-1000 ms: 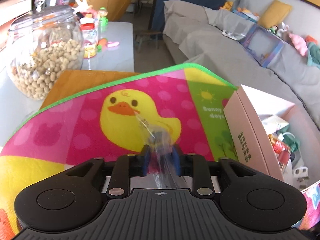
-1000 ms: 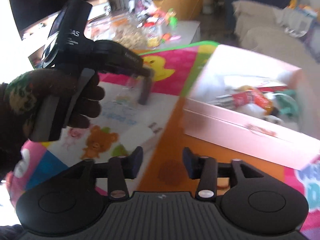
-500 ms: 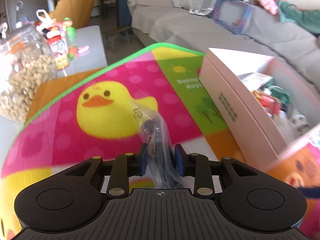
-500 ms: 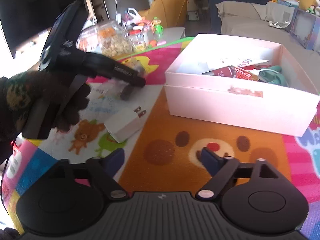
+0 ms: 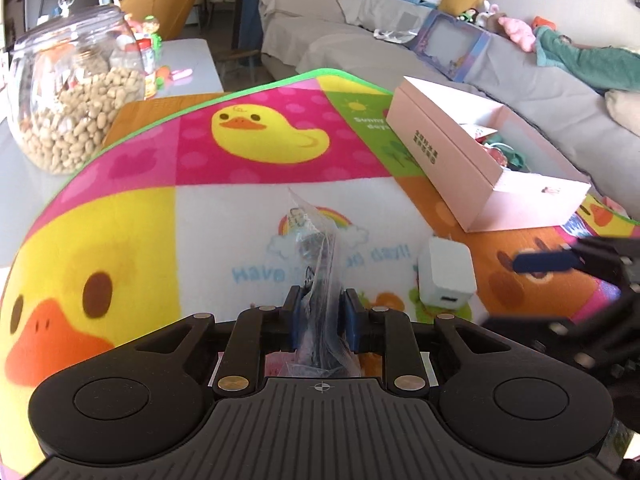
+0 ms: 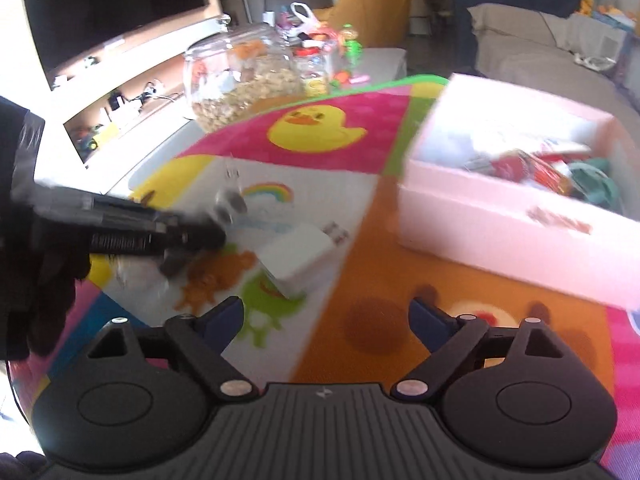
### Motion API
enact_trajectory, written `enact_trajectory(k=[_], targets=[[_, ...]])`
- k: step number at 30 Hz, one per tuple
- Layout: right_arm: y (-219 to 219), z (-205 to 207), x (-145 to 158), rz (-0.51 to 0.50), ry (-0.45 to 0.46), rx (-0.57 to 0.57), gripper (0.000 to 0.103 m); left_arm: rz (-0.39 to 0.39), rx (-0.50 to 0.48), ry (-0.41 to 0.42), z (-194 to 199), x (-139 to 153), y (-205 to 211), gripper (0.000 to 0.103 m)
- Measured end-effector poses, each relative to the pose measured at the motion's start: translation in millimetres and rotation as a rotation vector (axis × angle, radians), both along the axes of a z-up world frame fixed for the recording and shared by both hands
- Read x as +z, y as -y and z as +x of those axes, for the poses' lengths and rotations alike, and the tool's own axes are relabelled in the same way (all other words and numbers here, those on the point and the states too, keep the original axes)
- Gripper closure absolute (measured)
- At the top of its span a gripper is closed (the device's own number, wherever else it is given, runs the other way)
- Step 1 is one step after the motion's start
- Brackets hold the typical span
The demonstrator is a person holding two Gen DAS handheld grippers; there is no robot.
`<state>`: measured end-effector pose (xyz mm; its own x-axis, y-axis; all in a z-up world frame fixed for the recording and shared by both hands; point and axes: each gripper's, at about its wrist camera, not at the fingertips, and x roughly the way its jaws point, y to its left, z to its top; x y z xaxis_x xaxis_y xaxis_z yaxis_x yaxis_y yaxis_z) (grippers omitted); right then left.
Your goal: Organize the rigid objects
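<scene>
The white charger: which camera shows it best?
The left wrist view: the white charger lies sharp on the mat, port end showing. The right wrist view shows it blurred, though its prongs are visible there.

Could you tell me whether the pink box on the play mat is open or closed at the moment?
Open. The pink box has no lid on it, and its mixed contents show from above in both views.

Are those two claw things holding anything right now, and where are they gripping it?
The left gripper pinches a small clear plastic bag with dark items inside, near the bag's lower middle. The right gripper is open and holds nothing.
</scene>
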<state>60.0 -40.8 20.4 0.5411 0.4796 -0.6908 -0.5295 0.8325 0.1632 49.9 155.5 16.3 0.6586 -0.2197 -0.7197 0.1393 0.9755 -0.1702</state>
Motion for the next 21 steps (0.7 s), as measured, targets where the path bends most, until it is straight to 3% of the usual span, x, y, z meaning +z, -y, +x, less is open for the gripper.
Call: enact_trajectory(k=[7,9,16,21], targets=[[-38.6,27.8,-4.8,-0.044,0.009,-0.041,0.032,-0.032,0.018,0.007,-2.8,-3.5,-4.4,0.077],[-43.9,32.5,-2.9,-0.053,0.011,-0.036,0.053,-0.047,0.023,0.007,-3.5,-4.1,-6.6,0.077],[-31.0,4.5,19.7,-0.070,0.043,-0.002,0.053,-0.040,0.045,0.004,-12.2,0.4,0.3,0.079],[19.0,-31.0,39.6,-0.010,0.079,-0.048,0.053,0.007,-0.114,0.008,-38.2,6.6,36.1,0.079]])
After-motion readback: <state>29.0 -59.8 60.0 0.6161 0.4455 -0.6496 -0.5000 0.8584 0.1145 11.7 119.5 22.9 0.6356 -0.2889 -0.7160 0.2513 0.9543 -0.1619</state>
